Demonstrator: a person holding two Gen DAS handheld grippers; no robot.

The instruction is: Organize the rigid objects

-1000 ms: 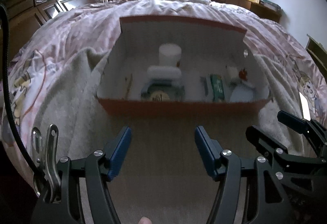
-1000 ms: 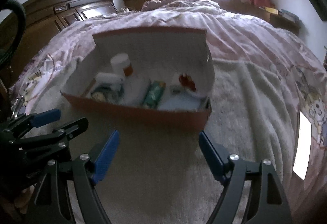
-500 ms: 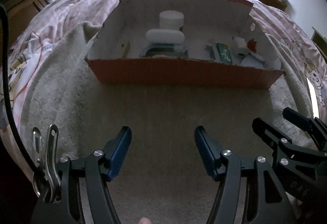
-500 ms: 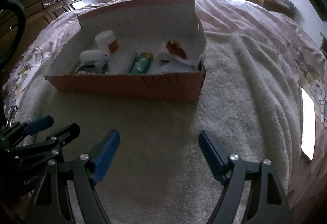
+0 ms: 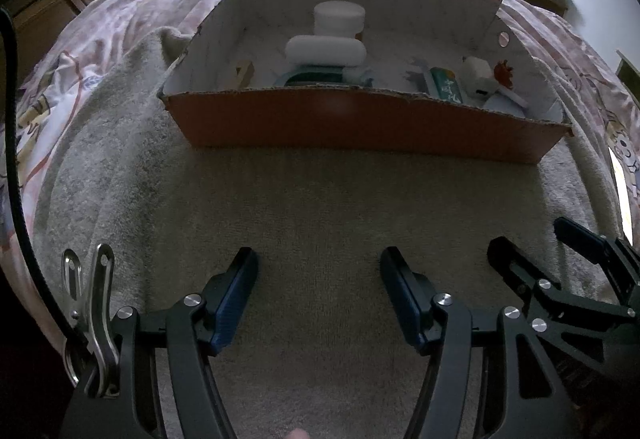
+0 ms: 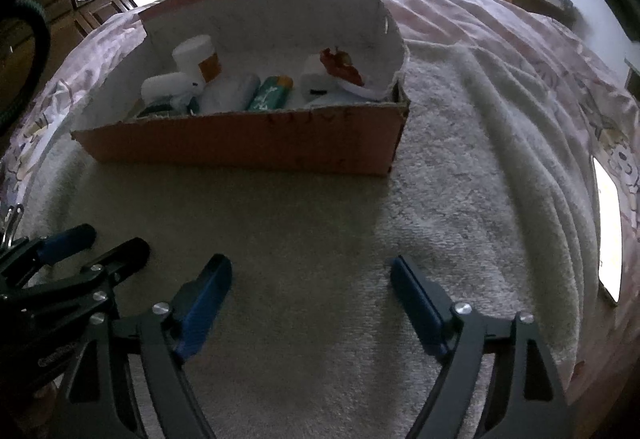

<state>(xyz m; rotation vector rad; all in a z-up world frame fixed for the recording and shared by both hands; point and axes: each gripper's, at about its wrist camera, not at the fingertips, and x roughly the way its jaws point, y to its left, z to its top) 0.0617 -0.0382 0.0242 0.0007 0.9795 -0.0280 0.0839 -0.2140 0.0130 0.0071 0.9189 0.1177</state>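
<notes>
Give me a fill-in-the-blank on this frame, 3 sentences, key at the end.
1. Both the left gripper and the right gripper are ____ and hold nothing.
2. The box sits on a ____ blanket.
3. In the box, the green tube lies ____ rather than standing.

Missing words: open; beige; flat

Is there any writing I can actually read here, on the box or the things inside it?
None reads clearly.
Green tube: pale characters along its side, too blurred to read.
Cardboard box: faint dark scrawl on the front wall, not legible.
White bottle with an orange label: no text can be made out.
</notes>
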